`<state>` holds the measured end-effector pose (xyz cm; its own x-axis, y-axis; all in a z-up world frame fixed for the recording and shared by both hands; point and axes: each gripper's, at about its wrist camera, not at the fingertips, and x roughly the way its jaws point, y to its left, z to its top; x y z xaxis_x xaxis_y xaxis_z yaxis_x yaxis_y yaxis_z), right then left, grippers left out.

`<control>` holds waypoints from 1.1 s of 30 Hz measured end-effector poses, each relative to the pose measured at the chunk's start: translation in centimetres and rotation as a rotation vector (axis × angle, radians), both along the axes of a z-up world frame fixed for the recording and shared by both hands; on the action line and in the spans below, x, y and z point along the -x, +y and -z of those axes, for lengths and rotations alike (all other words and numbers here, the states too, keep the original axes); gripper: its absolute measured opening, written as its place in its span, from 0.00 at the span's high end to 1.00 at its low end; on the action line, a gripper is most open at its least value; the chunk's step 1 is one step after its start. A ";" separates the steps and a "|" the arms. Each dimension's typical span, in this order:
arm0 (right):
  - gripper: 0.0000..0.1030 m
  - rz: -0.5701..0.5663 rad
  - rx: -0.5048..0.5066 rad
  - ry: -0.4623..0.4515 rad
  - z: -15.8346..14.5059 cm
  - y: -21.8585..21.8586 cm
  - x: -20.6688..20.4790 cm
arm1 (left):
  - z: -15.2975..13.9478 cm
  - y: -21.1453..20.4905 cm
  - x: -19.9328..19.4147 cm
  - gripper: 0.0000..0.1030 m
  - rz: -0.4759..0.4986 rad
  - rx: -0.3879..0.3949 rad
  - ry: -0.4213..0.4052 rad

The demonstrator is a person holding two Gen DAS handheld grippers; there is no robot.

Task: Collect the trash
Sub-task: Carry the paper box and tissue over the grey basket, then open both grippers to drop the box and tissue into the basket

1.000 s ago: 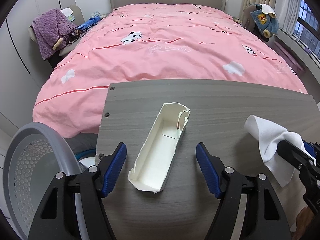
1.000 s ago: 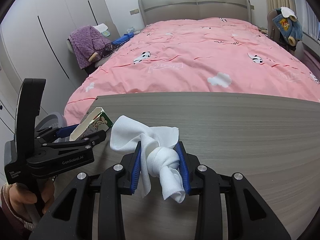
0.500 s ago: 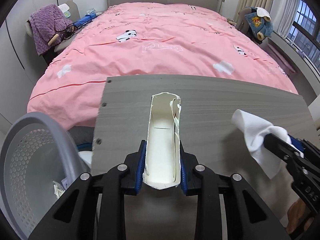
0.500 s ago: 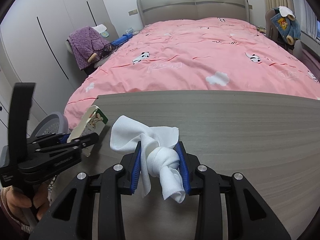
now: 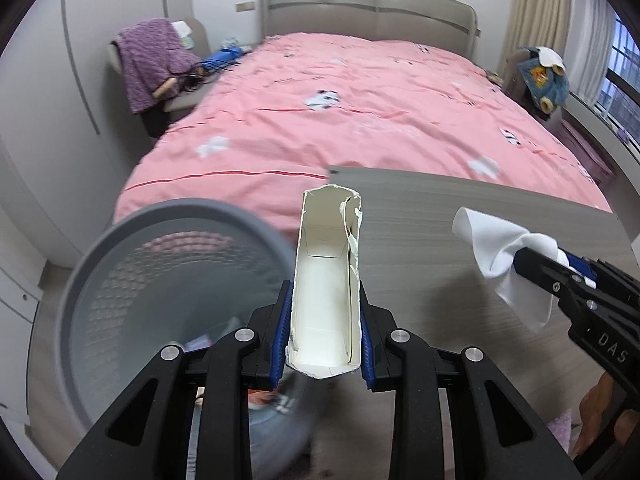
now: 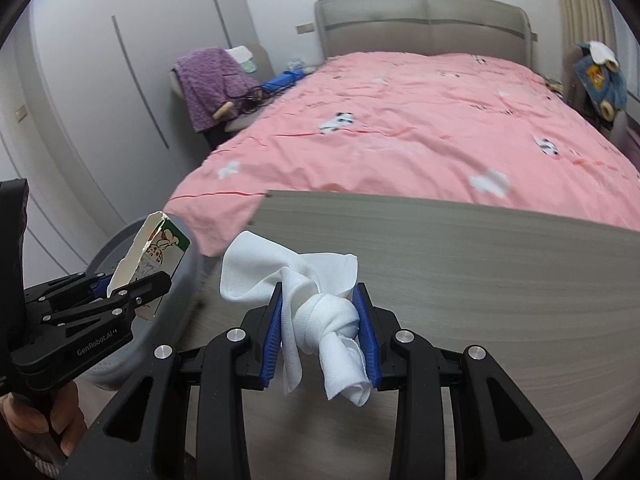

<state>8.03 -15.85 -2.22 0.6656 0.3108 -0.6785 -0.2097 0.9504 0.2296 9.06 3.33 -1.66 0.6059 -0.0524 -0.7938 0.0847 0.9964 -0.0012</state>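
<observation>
Left gripper (image 5: 324, 332) jaws tight on torn carton (image 5: 326, 280) above grey bin (image 5: 120, 264); right gripper (image 6: 322, 336) jaws pinching knotted white cloth (image 6: 316, 292).

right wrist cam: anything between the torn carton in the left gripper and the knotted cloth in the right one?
Nothing lies between the carton and the cloth: only the grey bin's rim and bare table edge show behind the gap. The left wrist view agrees.

1. The left gripper (image 5: 324, 336), at lower centre of its own view, has just closed and clamps a torn carton (image 5: 326, 280).
2. The right gripper (image 6: 322, 332), lower centre, pinches a knotted white cloth (image 6: 316, 304).
</observation>
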 end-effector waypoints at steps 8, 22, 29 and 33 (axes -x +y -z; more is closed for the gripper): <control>0.67 -0.135 0.022 -0.021 -1.3 7.6 -0.8 | -0.1 7.4 1.7 0.73 -0.136 -0.012 -0.014; 0.65 -0.294 0.060 0.012 0.2 16.7 -1.4 | 1.5 15.3 2.5 0.73 -0.289 -0.026 0.015; 0.65 -0.315 0.069 0.022 0.6 18.3 -1.9 | 1.6 16.1 2.4 0.73 -0.308 -0.022 0.016; 0.65 -0.318 0.067 0.021 0.5 18.5 -1.9 | 1.3 16.1 2.4 0.70 -0.311 -0.018 0.010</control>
